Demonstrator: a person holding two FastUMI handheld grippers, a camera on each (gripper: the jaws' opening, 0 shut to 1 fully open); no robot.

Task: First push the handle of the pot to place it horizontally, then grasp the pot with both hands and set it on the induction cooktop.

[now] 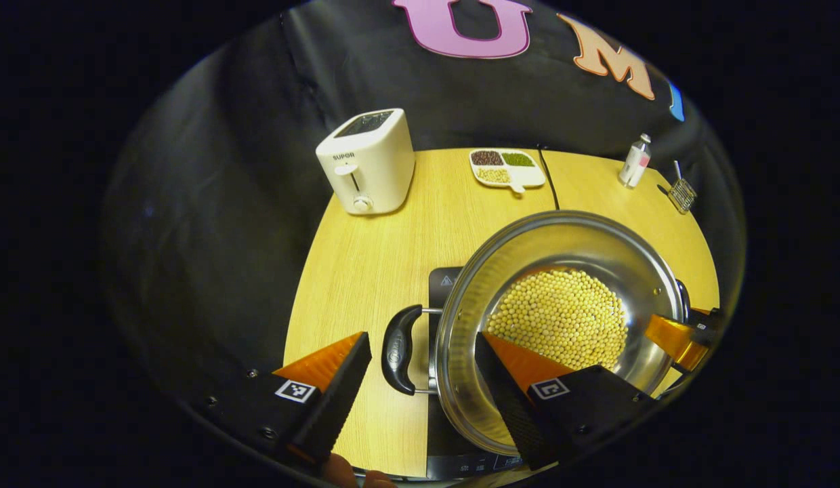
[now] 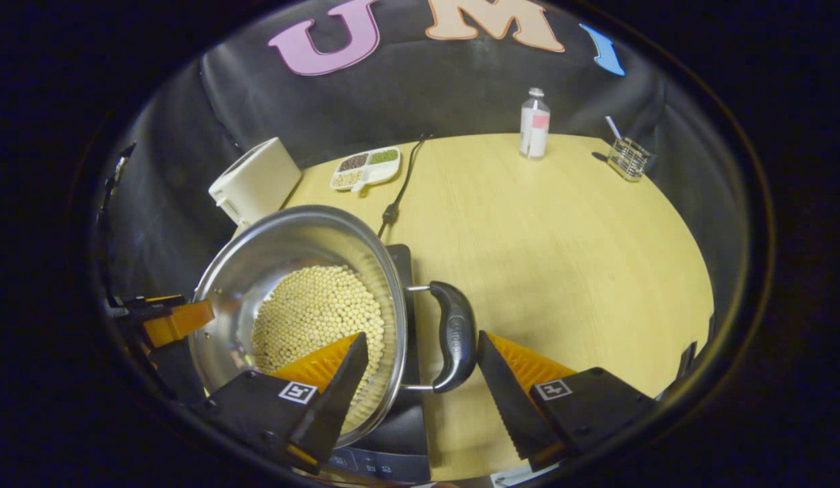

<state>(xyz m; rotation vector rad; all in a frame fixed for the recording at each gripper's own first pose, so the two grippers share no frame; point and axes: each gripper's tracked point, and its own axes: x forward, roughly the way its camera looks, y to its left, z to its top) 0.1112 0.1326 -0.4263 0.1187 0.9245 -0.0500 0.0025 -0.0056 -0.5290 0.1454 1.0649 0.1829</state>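
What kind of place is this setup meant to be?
Probably a mock kitchen countertop inside a recording booth: a steel pot of soybeans sits on an induction cooktop, with a white toaster and a divided dish of beans on the wooden table.

Wooden table (image 2: pixel 562 230) against dark, seemingly cloth wall (image 2: pixel 420 102).

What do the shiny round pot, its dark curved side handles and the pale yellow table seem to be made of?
The shiny round pot looks like polished steel: its inner wall mirrors the yellow beans. Its dark curved handles look like glossy moulded plastic on thin metal brackets, judging by soft highlights. The pale yellow table shows a fine straight grain, so wood or wood-look laminate; I cannot tell which.
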